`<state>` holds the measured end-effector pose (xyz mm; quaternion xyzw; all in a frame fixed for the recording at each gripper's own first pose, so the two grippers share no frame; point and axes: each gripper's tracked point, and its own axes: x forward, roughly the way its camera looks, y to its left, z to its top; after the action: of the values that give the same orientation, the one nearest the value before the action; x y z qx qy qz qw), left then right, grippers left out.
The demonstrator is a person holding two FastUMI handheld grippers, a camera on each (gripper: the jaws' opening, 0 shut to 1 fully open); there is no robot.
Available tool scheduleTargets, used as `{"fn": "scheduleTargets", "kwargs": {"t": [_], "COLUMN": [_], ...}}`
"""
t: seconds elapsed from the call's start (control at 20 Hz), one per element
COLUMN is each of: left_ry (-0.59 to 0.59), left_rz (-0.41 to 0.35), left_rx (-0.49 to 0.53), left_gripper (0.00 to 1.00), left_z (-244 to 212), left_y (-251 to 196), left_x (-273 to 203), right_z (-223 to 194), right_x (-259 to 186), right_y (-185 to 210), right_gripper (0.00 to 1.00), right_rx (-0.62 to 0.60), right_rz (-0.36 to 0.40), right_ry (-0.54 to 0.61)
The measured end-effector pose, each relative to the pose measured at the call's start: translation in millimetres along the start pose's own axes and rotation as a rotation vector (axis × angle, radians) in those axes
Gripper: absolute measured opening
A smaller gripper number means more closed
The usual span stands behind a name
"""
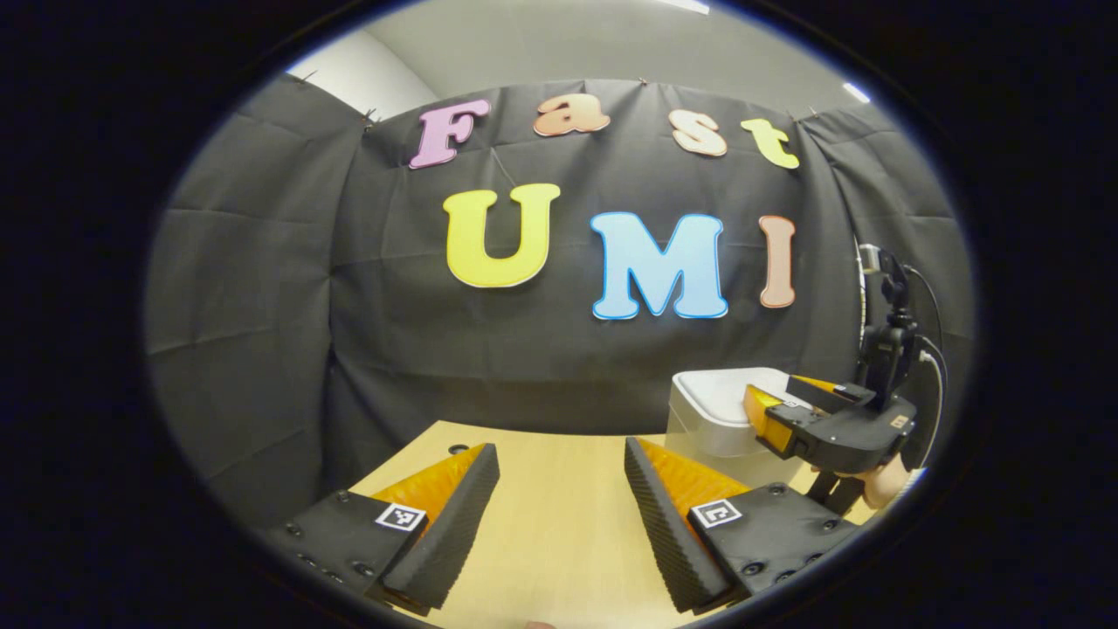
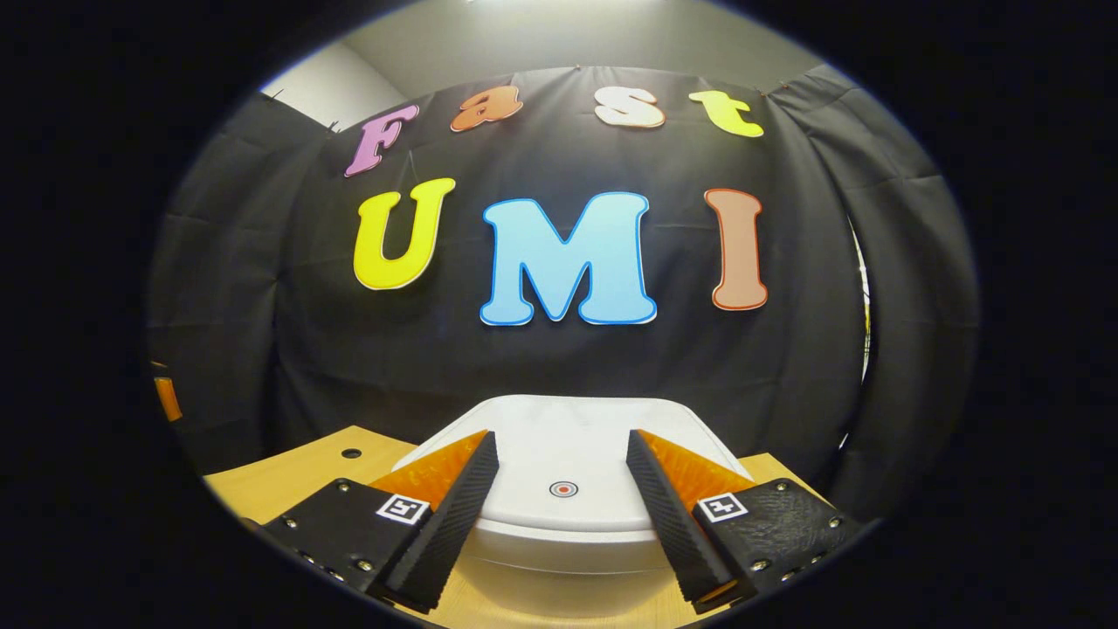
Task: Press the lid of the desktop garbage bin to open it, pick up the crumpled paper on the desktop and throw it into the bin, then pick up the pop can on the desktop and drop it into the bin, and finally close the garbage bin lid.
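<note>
The right gripper [image 2: 562, 476] hangs wide open and empty, the bin lid [image 2: 568, 437] just ahead, its red target dot [image 2: 563, 489] between the fingers. Best to press there, probably squarely downward. The left gripper [image 1: 559, 489] waits open over the worktop [image 1: 559, 542].

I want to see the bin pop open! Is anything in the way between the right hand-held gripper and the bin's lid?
Nothing visible is. The right hand-held gripper is open, right over the closed white lid, whose red-ringed button sits in the gap between its fingers. The left gripper view shows it at the bin too.
</note>
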<state>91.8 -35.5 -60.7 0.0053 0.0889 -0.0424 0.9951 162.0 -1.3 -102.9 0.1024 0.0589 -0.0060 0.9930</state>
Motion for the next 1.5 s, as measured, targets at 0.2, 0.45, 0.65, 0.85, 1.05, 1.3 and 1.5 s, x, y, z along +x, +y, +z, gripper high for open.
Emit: {"fn": "scheduleTargets", "kwargs": {"t": [0.2,0.45,0.65,0.85,1.05,1.3,1.5], "left_ry": [-0.003,-0.017,-0.037,-0.057,-0.077,-0.092,-0.099], "left_rz": [0.009,0.023,0.043,0.080,0.107,0.117,0.095], "left_rx": [-0.007,-0.004,0.007,-0.015,-0.045,-0.022,-0.020], "left_gripper": [0.94,0.94,0.95,0.94,0.95,0.94,0.94], "left_z": [1.2,5.5,9.1,8.5,0.2,-10.7,-8.0], "left_y": [3.6,3.6,-0.9,-0.1,-5.3,-16.9,-30.8], "left_x": [-2.0,-3.9,-6.5,-11.8,-17.3,-25.2,-29.6], "right_z": [-0.8,3.2,2.6,14.2,29.2,31.4,37.3], "right_x": [0.4,-0.6,-6.3,-40.7,-77.9,-122.2,-145.6], "right_y": [-1.1,0.1,-1.9,2.9,-7.4,-4.0,7.4], "right_gripper": [0.96,0.95,0.95,0.95,0.94,0.94,0.95], "right_rx": [-0.017,-0.011,-0.007,0.079,0.054,0.028,-0.044], "right_rz": [-0.044,-0.051,-0.051,-0.004,0.018,0.075,0.102], "right_ry": [-0.052,-0.061,-0.014,0.050,0.023,0.066,0.055]}}
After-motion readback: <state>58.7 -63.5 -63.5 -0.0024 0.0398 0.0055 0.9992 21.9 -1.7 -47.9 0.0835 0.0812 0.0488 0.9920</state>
